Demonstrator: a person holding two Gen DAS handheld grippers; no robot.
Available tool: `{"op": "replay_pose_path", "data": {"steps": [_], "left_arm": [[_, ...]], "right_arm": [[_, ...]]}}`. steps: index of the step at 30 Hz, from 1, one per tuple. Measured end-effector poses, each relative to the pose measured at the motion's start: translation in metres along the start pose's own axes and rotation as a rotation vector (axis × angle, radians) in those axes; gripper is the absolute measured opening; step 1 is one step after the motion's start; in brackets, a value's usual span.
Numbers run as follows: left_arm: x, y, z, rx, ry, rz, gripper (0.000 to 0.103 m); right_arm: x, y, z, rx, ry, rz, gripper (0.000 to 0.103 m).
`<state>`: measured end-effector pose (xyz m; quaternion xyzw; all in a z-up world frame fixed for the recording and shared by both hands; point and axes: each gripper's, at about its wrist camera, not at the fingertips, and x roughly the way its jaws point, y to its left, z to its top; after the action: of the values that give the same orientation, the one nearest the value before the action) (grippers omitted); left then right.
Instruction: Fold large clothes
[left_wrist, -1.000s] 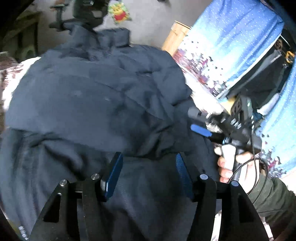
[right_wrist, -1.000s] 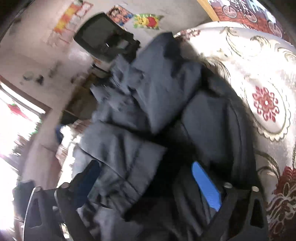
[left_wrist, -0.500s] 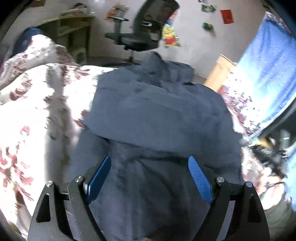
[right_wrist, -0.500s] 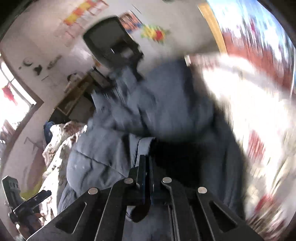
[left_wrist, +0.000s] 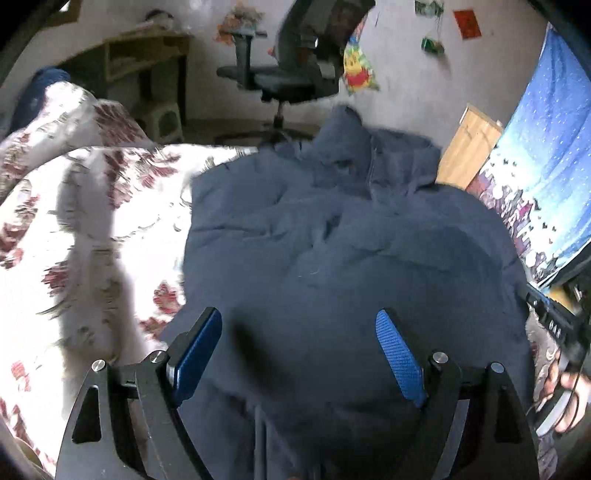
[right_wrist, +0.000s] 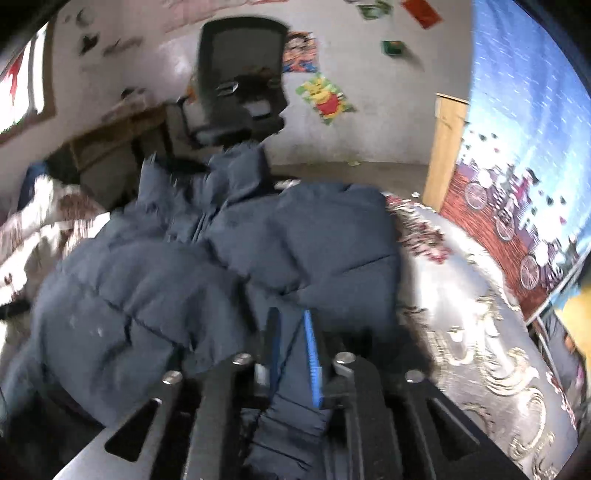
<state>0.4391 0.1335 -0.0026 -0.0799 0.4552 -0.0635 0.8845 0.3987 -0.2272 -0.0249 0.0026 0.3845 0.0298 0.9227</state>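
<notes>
A large dark navy padded jacket (left_wrist: 332, 258) lies crumpled on a bed with a white and red flowered bedspread (left_wrist: 92, 240). Its collar points toward the far wall. My left gripper (left_wrist: 297, 314) hovers open over the near part of the jacket, with nothing between its blue pads. In the right wrist view the jacket (right_wrist: 147, 295) bulges in folds. My right gripper (right_wrist: 291, 317) is nearly shut on a fold of its fabric, which runs between the pads; the jaws are opening slightly. A hand (left_wrist: 565, 387) holding the right gripper shows blurred at the left wrist view's right edge.
A black office chair (left_wrist: 295, 74) stands beyond the bed's far end, beside a wooden desk (left_wrist: 147, 55). A light wooden cabinet (left_wrist: 469, 147) and a blue patterned curtain (left_wrist: 546, 166) line the right side. Bare bedspread (right_wrist: 461, 295) lies to the jacket's right.
The left gripper widened and swung across the jacket, bringing the bedspread into view on the left. The right gripper closed from wide open onto a jacket fold, rolled and rose.
</notes>
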Motion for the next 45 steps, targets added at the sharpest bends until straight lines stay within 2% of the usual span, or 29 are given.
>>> {"op": "replay_pose_path", "data": {"steps": [3,6,8,12,14,15,17,18,19,23,26,30,32,34,36,37,38,39,40,41,43,45], "left_arm": [[0.026,0.005,0.000,0.046,0.039,-0.004,0.082],[0.040,0.012,-0.006,0.050,0.037,0.017,0.101],[0.050,0.016,-0.009,0.033,0.068,0.004,0.102],[0.046,0.025,-0.001,-0.007,0.097,-0.031,0.102],[0.038,0.031,0.010,-0.032,0.105,-0.053,0.102],[0.034,0.035,0.019,-0.046,0.104,-0.062,0.102],[0.026,0.038,0.039,-0.070,0.082,-0.071,0.102],[0.022,0.042,0.057,-0.098,0.057,-0.068,0.102],[0.021,0.044,0.070,-0.120,0.038,-0.066,0.102],[0.026,0.044,0.134,-0.191,-0.053,-0.104,0.102],[0.043,0.034,0.179,-0.176,-0.085,-0.138,0.102],[0.077,0.017,0.224,-0.148,-0.015,-0.152,0.102],[0.099,0.012,0.237,-0.138,0.042,-0.122,0.100],[0.114,0.008,0.239,-0.142,0.058,-0.088,0.098],[0.122,0.004,0.240,-0.140,0.067,-0.085,0.090],[0.127,0.003,0.239,-0.133,0.072,-0.086,0.079],[0.131,0.002,0.239,-0.126,0.078,-0.087,0.062],[0.136,0.001,0.237,-0.117,0.095,-0.097,0.051],[0.140,0.001,0.236,-0.115,0.107,-0.114,0.024],[0.140,0.001,0.233,-0.122,0.108,-0.140,0.007],[0.130,0.001,0.228,-0.132,0.050,-0.156,0.006],[0.112,0.002,0.214,-0.092,0.004,-0.182,0.005]], "right_arm": [[0.029,0.027,-0.018,-0.131,0.070,-0.034,0.015],[0.047,0.049,-0.039,-0.234,0.068,-0.073,0.015],[0.049,0.056,-0.046,-0.249,0.061,-0.075,0.015],[0.034,0.055,-0.048,-0.221,0.069,-0.012,0.016],[0.023,0.053,-0.040,-0.212,0.095,0.051,0.020],[0.017,0.050,-0.033,-0.208,0.094,0.069,0.027],[0.003,0.046,-0.012,-0.197,0.065,0.093,0.047],[-0.002,0.045,0.000,-0.190,0.049,0.106,0.062],[-0.006,0.047,0.017,-0.177,0.026,0.118,0.066],[0.018,0.049,0.078,-0.133,0.018,0.134,0.066],[0.054,0.037,0.127,-0.041,0.040,0.154,0.066],[0.102,0.047,0.186,0.018,0.126,0.170,0.062],[0.123,0.047,0.210,0.006,0.171,0.155,0.062],[0.142,0.057,0.222,-0.007,0.239,0.146,0.056],[0.160,0.059,0.232,-0.043,0.285,0.116,0.048],[0.165,0.064,0.230,-0.070,0.309,0.100,0.044],[0.175,0.063,0.235,-0.082,0.329,0.091,0.042],[0.179,0.066,0.232,-0.097,0.348,0.082,0.036],[0.184,0.064,0.234,-0.110,0.351,0.072,0.018],[0.183,0.064,0.235,-0.114,0.334,0.063,0.007],[0.166,0.061,0.232,-0.074,0.273,0.087,0.007],[0.158,0.053,0.235,-0.056,0.217,0.119,0.006]]}}
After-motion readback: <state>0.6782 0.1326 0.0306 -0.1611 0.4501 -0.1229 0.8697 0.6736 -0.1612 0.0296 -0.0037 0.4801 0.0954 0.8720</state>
